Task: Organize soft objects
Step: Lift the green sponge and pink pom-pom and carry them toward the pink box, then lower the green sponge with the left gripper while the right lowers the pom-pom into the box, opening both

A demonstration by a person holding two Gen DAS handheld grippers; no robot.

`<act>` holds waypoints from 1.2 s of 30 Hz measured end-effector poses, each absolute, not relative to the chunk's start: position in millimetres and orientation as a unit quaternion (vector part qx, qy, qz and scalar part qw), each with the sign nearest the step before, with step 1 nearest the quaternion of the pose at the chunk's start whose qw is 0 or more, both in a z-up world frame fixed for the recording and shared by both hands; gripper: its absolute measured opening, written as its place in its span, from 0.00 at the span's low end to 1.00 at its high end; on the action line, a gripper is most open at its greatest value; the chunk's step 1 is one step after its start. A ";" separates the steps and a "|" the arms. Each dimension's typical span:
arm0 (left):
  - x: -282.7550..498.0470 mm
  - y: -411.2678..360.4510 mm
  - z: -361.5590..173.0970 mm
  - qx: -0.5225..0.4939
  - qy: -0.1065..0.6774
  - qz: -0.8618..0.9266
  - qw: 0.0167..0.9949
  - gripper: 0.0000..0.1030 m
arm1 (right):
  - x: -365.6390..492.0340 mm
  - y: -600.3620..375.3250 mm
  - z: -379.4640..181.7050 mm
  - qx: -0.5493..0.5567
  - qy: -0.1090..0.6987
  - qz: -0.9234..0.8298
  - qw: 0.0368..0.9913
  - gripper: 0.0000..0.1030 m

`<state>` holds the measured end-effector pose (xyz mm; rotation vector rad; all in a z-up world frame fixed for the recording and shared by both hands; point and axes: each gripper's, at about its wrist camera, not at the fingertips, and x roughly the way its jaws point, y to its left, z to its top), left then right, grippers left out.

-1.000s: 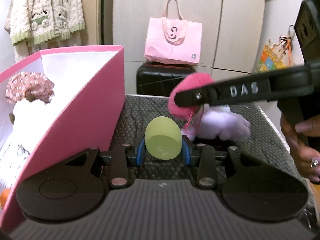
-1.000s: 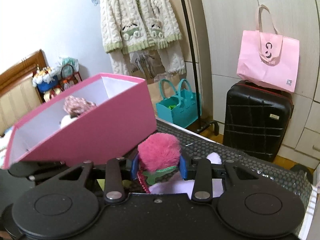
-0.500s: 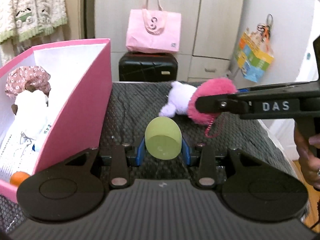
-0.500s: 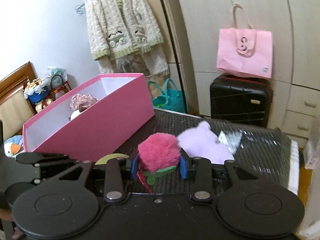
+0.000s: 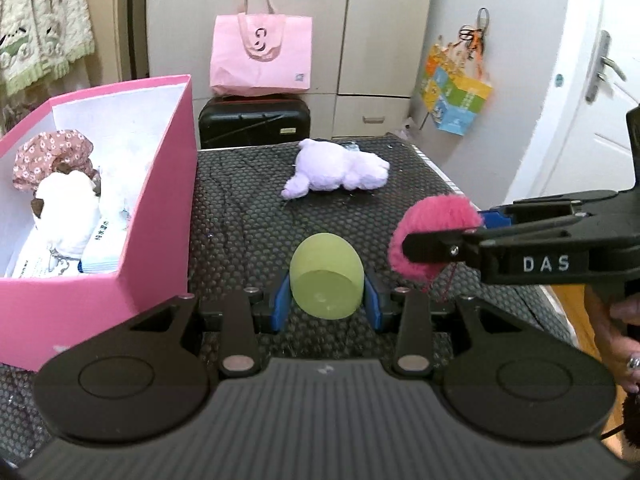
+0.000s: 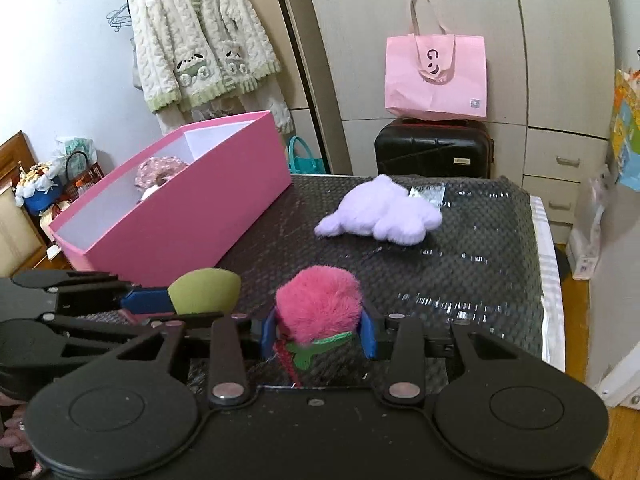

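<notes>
My left gripper (image 5: 325, 300) is shut on a soft yellow-green egg-shaped sponge (image 5: 326, 278); it also shows in the right wrist view (image 6: 204, 290). My right gripper (image 6: 318, 330) is shut on a fluffy pink pom-pom (image 6: 318, 304) with a green leaf and red cord; the pom-pom shows at the right in the left wrist view (image 5: 434, 236). A lilac plush toy (image 5: 336, 176) lies on the dark table, far centre, also in the right wrist view (image 6: 380, 214). An open pink box (image 5: 160, 184) stands on the left and holds a floral-capped doll (image 5: 56, 160) and white packets.
The table has a dark bumpy mat (image 6: 480, 264) with a white edge on the right. Behind it stand a black suitcase (image 5: 254, 122) with a pink tote bag (image 5: 262, 56) on top, and cupboards. A cream cardigan (image 6: 200, 40) hangs at the back left.
Both grippers have pulled back from the lilac plush and the box, still holding the sponge and the pom-pom. The right gripper now sits lower and further right in the left wrist view.
</notes>
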<state>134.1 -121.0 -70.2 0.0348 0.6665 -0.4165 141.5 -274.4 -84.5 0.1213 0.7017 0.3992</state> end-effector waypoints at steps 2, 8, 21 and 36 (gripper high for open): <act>126.4 -116.2 -68.7 0.020 0.326 -0.210 0.921 0.36 | 129.4 -267.7 -83.1 0.052 0.338 0.188 0.921 0.44; 104.6 -94.4 -55.8 0.025 0.343 -0.235 0.909 0.36 | 101.9 -250.3 -69.0 0.032 0.365 0.207 0.907 0.44; 56.8 -25.6 1.3 0.034 0.315 -0.252 0.915 0.36 | 58.5 -189.7 -17.9 0.051 0.341 0.311 0.886 0.44; 96.0 43.6 54.1 0.003 0.260 -0.206 0.943 0.36 | 116.4 -125.2 37.7 0.035 0.262 0.365 0.893 0.45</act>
